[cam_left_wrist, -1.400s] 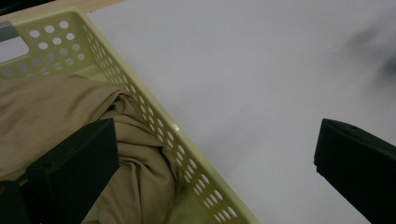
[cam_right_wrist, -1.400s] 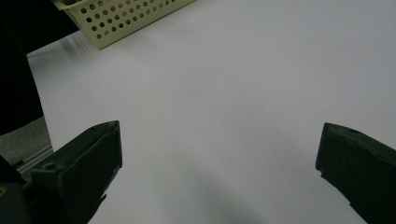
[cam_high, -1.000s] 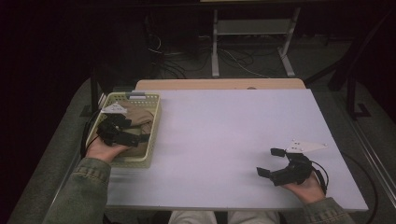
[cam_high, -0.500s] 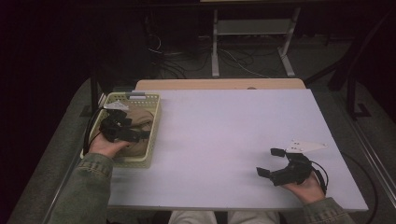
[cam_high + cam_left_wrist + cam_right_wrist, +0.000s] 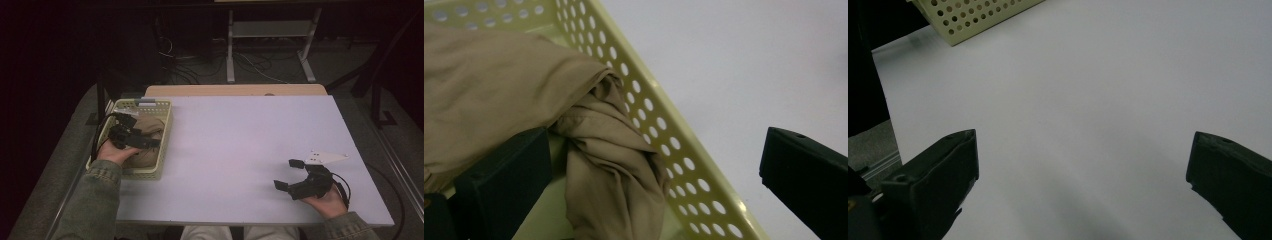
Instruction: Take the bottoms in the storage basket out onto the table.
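One tan cloth (image 5: 148, 137) lies bunched inside the one pale yellow basket (image 5: 162, 142), which sits at the left edge of the table (image 5: 240, 145), toward its far left corner. In the left gripper view the cloth (image 5: 499, 85) fills the basket's floor, with a twisted fold (image 5: 609, 165) pressed against the perforated side wall (image 5: 664, 135).

The left gripper (image 5: 131, 136) hangs over the cloth inside the basket, its jaws spread wide apart and clamped on nothing. In its own view one jaw sits low against the cloth inside the basket and the other stands outside the wall over the bare table, so the basket wall and the fold lie between them. Whether the inner jaw touches the cloth I cannot tell.

Compared with a second ago, the left hand (image 5: 116, 152) has drawn nearer the basket's near end and turned, so the gripper now points across the basket toward the table's middle. The cloth and basket lie where they did.

The right gripper (image 5: 292, 177) rests near the table's near right corner, held in the right hand (image 5: 327, 200), in the same spot as before. Its jaws are wide apart over bare table, with nothing between them.

That makes one cloth, one basket, two grippers and two hands in green sleeves (image 5: 90, 200).
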A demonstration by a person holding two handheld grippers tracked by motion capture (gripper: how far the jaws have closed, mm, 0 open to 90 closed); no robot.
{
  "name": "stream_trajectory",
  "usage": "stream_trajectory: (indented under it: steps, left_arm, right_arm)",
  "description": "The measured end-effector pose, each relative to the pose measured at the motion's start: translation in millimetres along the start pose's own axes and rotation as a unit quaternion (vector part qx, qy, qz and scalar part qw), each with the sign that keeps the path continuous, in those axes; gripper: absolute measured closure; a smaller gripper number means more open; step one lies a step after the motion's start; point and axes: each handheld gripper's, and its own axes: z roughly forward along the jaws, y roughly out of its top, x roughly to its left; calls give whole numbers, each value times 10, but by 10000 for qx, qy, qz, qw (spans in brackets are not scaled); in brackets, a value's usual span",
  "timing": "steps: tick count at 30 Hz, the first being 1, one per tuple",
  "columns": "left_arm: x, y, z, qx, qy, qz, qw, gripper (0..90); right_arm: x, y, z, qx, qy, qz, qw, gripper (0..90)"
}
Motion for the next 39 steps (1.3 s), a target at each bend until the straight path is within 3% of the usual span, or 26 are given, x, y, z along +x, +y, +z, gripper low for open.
stream_trajectory:
  steps: [16, 24, 39]
  left_arm:
    - [223, -54, 192, 274, 133, -419, 9987, 54]
    - [263, -67, 283, 413, 129, -444, 9981, 130]
    - [304, -65, 486, 775, 181, -466, 9957, 145]
  right_arm:
    - [7, -7, 13, 50, -33, -68, 10000, 1]
    - [11, -11, 26, 109, -115, -130, 9998, 1]
    - [22, -9, 20, 109, -236, -192, 9995, 2]
